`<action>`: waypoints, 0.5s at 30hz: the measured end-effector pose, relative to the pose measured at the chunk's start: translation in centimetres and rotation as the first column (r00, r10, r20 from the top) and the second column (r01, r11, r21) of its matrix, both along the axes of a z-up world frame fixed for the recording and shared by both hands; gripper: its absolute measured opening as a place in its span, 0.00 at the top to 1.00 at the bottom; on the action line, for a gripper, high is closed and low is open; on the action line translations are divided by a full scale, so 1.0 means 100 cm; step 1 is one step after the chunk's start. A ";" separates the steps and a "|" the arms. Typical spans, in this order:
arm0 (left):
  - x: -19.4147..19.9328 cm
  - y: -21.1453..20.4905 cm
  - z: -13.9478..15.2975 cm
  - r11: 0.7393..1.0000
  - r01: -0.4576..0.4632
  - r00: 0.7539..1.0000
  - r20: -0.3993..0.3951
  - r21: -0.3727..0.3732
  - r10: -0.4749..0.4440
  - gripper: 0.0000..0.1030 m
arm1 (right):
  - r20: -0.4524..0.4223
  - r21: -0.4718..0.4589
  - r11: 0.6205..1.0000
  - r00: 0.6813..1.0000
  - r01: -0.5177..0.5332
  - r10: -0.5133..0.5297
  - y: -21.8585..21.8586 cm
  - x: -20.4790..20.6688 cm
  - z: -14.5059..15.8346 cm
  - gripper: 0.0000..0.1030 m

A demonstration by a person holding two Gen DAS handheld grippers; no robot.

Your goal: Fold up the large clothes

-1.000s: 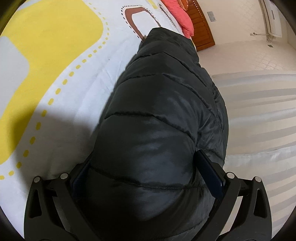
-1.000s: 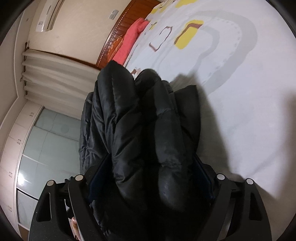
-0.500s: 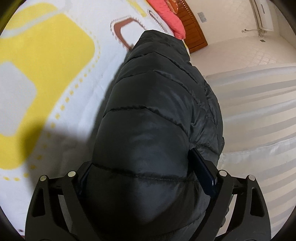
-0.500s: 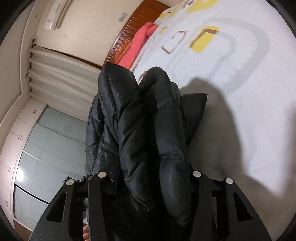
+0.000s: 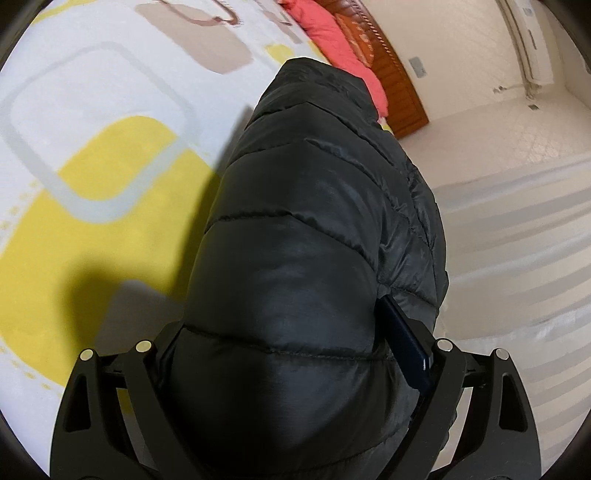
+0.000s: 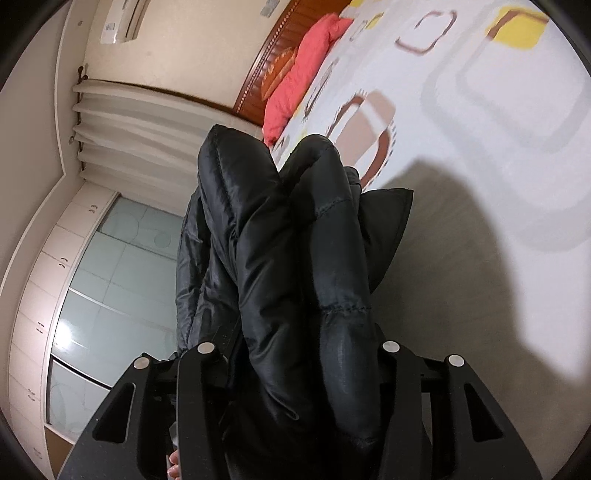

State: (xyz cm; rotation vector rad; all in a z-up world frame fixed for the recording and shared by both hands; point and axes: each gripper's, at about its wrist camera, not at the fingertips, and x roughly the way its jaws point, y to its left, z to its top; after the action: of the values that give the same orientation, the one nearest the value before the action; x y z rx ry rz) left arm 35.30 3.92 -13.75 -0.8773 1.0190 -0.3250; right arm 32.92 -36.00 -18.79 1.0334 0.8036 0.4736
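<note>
A black quilted puffer jacket (image 5: 314,203) fills the middle of the left wrist view, bulging up between the fingers of my left gripper (image 5: 277,314). The jaws stand wide and pinch its thick padding, and the blue pad (image 5: 406,343) on the right presses into its side. In the right wrist view the same jacket (image 6: 266,221) hangs in bunched folds, and my right gripper (image 6: 303,332) is shut on it, squeezing the folds narrow. The jacket is held above a white bed sheet (image 5: 92,147) with yellow and brown shapes, on which it casts a shadow.
A red pillow (image 5: 332,48) lies against the wooden headboard (image 5: 399,81) at the far end of the bed (image 6: 480,110). White curtains (image 6: 129,129) and a wardrobe with glass doors (image 6: 110,295) stand beside the bed. An air conditioner (image 6: 122,22) hangs on the wall.
The right gripper's jaws have drawn much closer together on the jacket folds. Both grippers have moved across the bed with the jacket, and the sheet's pattern has shifted beneath them.
</note>
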 end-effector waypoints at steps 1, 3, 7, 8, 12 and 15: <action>-0.002 0.004 -0.001 1.000 -0.005 1.000 -0.010 -0.003 0.005 0.13 | -0.004 0.001 1.000 1.000 -0.007 0.007 -0.002 -0.004 0.000 0.56; -0.004 0.014 -0.006 1.000 -0.010 1.000 -0.024 -0.008 0.009 0.13 | -0.012 0.001 1.000 1.000 -0.014 0.014 0.005 -0.001 -0.002 0.56; -0.001 0.012 -0.012 1.000 -0.006 1.000 -0.025 -0.001 0.006 0.13 | -0.024 -0.016 1.000 1.000 0.003 -0.003 0.014 0.002 -0.008 0.56; 0.001 0.009 -0.013 1.000 -0.004 1.000 -0.021 0.012 0.004 0.13 | -0.028 -0.016 1.000 1.000 0.005 -0.006 0.015 0.003 -0.008 0.56; 0.008 0.008 -0.015 1.000 -0.001 1.000 -0.016 0.016 0.001 0.10 | -0.047 -0.014 1.000 0.999 0.008 -0.008 0.011 0.001 -0.011 0.54; 0.004 0.019 -0.018 1.000 0.003 1.000 -0.027 -0.010 -0.003 0.08 | -0.065 -0.050 0.999 0.998 0.010 -0.014 0.013 -0.003 -0.007 0.41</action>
State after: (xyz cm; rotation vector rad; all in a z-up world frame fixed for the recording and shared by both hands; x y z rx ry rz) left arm 35.68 5.87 -15.55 -0.8916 1.0442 -0.3219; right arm 32.66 -34.74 -19.46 1.0115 0.8627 0.4095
